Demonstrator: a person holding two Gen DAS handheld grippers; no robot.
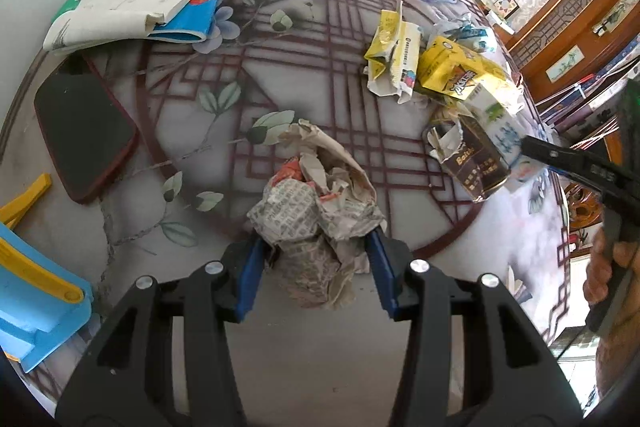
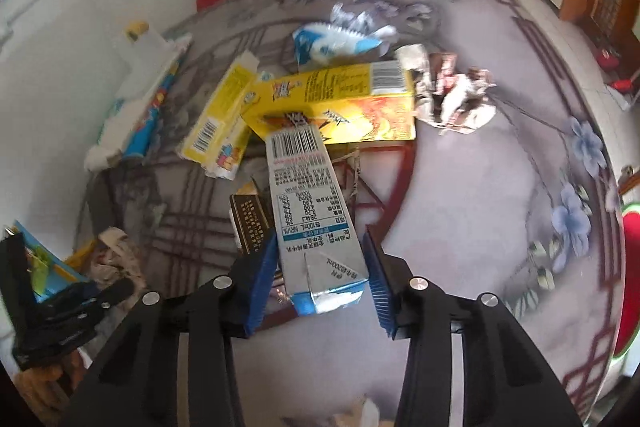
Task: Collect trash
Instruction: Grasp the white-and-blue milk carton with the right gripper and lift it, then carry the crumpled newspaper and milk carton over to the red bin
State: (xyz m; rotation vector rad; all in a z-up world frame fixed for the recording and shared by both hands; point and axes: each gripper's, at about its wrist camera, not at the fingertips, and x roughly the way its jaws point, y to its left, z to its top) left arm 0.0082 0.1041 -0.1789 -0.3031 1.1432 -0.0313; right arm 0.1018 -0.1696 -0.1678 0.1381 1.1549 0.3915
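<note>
My left gripper (image 1: 316, 243) is shut on a crumpled newspaper wad (image 1: 312, 203), which rests on the patterned glass table (image 1: 280, 75). A white and blue milk carton (image 2: 308, 195) lies between the blue pads of my right gripper (image 2: 320, 259), and both pads press on its sides. The carton's far end leans on a yellow box (image 2: 352, 107). A dark brown box (image 2: 248, 223) lies just left of the carton. In the left wrist view the same carton (image 1: 500, 123) and brown box (image 1: 476, 159) sit at the right.
More trash lies beyond: a yellow wrapper (image 2: 218, 123), a blue-white wrapper (image 2: 332, 43) and a crumpled wrapper (image 2: 456, 95). Stacked books (image 1: 132, 11), a dark red-edged pad (image 1: 84, 135) and a blue and yellow plastic item (image 1: 36, 291) occupy the left side. A hand (image 1: 608, 267) holds the right gripper.
</note>
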